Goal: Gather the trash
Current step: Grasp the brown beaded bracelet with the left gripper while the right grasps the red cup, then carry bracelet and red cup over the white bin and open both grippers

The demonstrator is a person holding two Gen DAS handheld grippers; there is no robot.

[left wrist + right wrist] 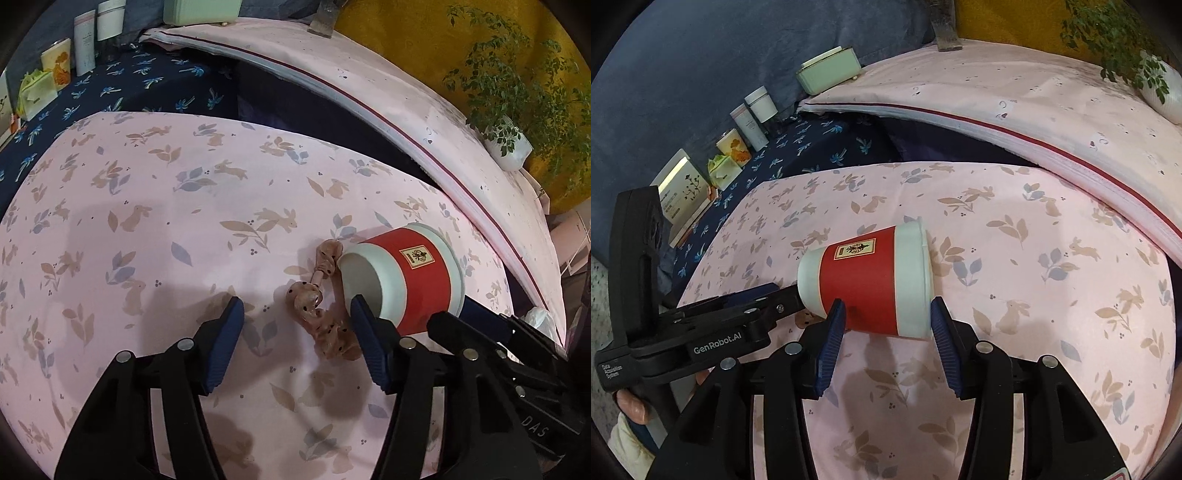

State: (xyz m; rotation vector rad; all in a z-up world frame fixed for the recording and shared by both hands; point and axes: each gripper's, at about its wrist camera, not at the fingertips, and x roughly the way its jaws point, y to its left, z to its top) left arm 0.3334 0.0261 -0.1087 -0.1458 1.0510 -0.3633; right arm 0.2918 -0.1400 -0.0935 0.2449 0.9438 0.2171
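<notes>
A red and white paper cup [871, 280] lies on its side on the pink rabbit-print bedsheet [1034, 295], mouth toward the left. My right gripper [886, 302] is open, its blue pads on either side of the cup's near half with no visible squeeze. Beside the cup's mouth lies a pink dotted scrunchie [317, 314]. My left gripper [295, 302] is open low over the sheet, and the scrunchie lies between its fingers, close to the right one. In the left wrist view the cup [406, 280] sits just past that finger.
A folded pink quilt with a red stripe [369, 92] runs along the far side, with a potted plant [509, 147] on it. Boxes and bottles [750, 125] stand on navy cloth by the blue headboard. Something white and crumpled [539, 317] lies at the far right.
</notes>
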